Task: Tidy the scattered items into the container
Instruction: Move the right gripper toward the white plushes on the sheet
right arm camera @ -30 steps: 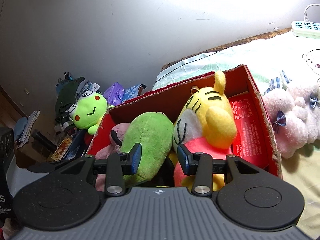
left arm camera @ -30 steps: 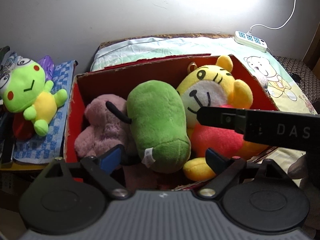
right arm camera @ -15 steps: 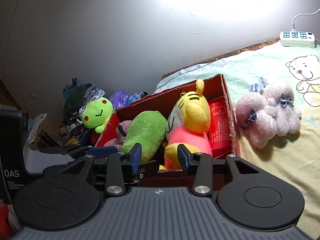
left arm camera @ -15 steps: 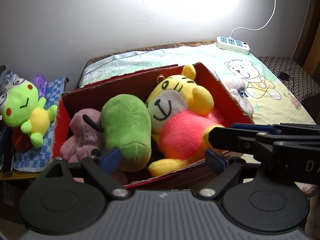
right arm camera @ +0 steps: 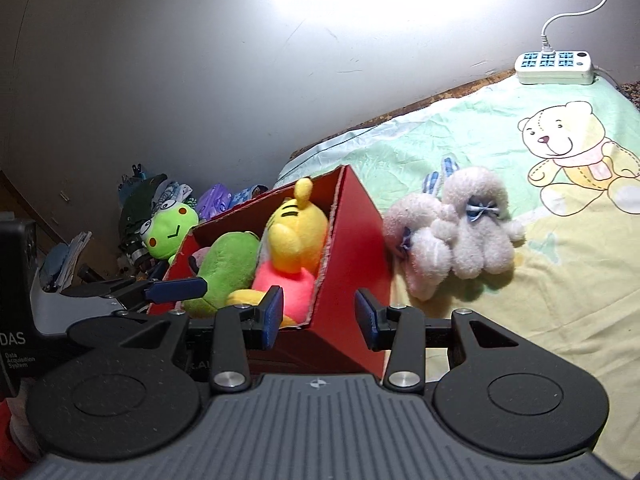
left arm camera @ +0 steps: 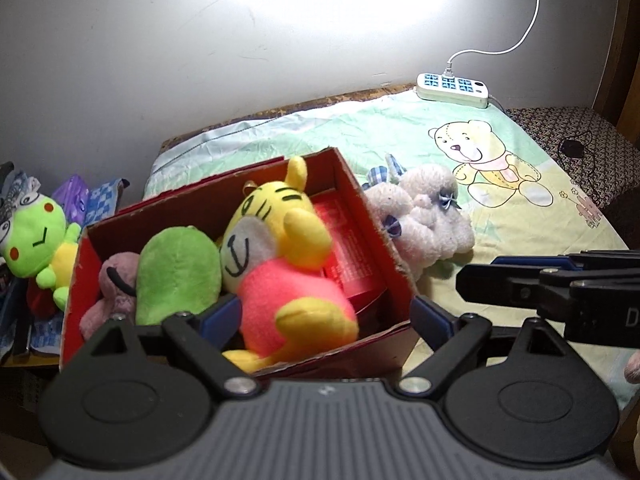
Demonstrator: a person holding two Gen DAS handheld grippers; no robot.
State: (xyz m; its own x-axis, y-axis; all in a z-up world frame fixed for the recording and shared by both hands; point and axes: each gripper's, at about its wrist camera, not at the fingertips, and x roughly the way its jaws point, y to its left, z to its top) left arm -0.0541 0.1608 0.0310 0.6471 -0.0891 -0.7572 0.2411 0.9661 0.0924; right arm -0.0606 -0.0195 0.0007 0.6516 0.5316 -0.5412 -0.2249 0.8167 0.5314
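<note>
Progress check: the red box (left arm camera: 360, 216) sits centre-left in the left wrist view and already holds three plush toys: a yellow tiger (left arm camera: 280, 248) in a pink shirt on the right side, a green one (left arm camera: 176, 276) in the middle, and a pink one (left arm camera: 114, 292) jammed against the left wall. The box looks fairly full, though a strip of bare red floor shows to the right of the tiger.

Still out:
- a pale fluffy toy (left arm camera: 424, 216) with small blue bows, lying on the bedsheet (left arm camera: 500, 208) just beside the box's right wall, right of centre in both views. Likely the next pick.
- a green frog toy (left arm camera: 40, 236) at the far left edge, on a cluttered surface beside the box. Can't tell whether it counts as part of the job.

Tongs:
- left gripper (left arm camera: 324, 316): jaws wide apart, nothing between the pads, framing the near edge of the box.
- right gripper (right arm camera: 318, 316): jaws partly apart, nothing held; the near corner of the box shows in the gap, but the pads look clear of it.

My read: mostly done, one toy left for sure, maybe two.
</note>
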